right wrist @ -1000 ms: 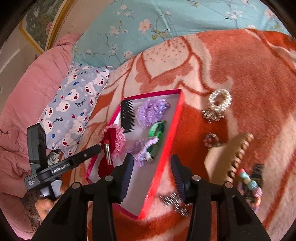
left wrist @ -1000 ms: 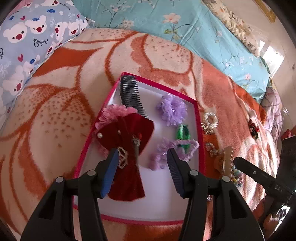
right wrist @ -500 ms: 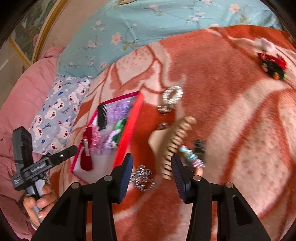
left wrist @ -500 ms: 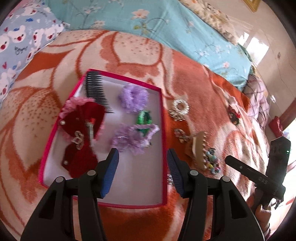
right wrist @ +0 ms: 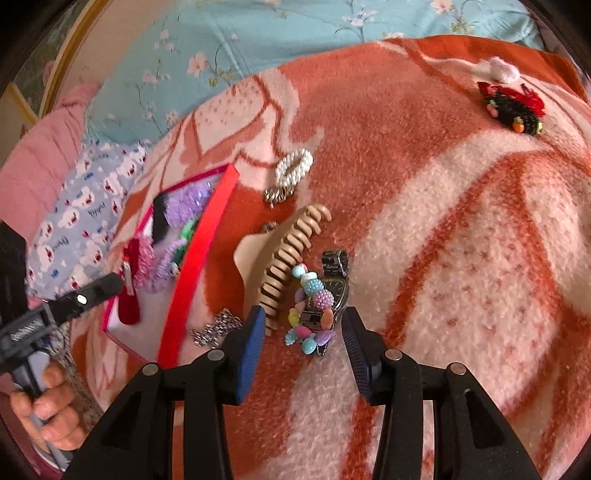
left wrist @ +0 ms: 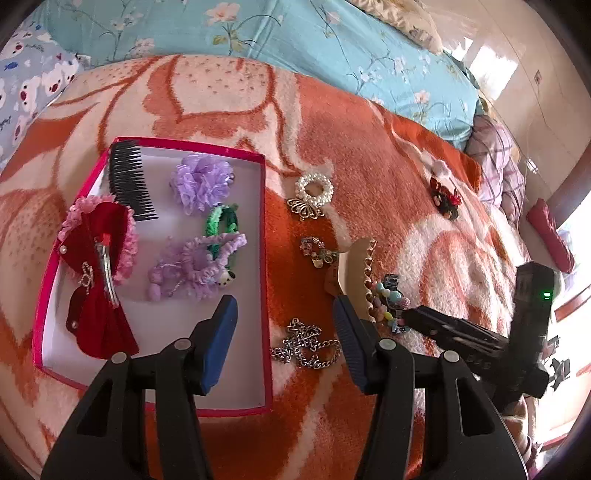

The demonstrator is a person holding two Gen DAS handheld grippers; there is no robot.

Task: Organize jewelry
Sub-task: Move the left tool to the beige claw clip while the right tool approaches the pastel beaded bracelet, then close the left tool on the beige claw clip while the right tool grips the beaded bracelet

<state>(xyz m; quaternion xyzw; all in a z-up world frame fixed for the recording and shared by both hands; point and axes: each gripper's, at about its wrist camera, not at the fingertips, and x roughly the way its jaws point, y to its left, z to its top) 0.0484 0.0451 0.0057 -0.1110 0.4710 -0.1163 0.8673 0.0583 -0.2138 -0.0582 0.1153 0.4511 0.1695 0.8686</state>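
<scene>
An orange-and-cream blanket (left wrist: 332, 122) covers the bed, carrying a pink-rimmed box (left wrist: 265, 258) at left, then pearl ring (left wrist: 314, 189), tan claw clip (left wrist: 351, 273), bead bracelet (right wrist: 314, 310), chain (left wrist: 306, 345) and, far right, 1 red-black clip (right wrist: 513, 107).

The left wrist camera looked steeply down along its own two blue-padded fingers (left wrist: 225, 339) from fairly near, facing the orange-and-cream patterned blanket (left wrist: 229, 96) toward the turquoise floral pillows (left wrist: 295, 33). A shallow pink-rimmed white box (left wrist: 263, 236) filled its left half.

The right wrist camera looked down at a similar tilt, set farther right, so the box (right wrist: 199, 254) lay edge-on at its left.

Both views shared the beige plastic claw clip (left wrist: 352, 273) (right wrist: 284, 262), the silver chain (left wrist: 306, 345) (right wrist: 216, 328), the pearl ring tie (left wrist: 314, 190) (right wrist: 293, 168) and the pastel bead bracelet (left wrist: 391, 306) (right wrist: 314, 310). Each view caught the other handheld tool at its edge.
</scene>
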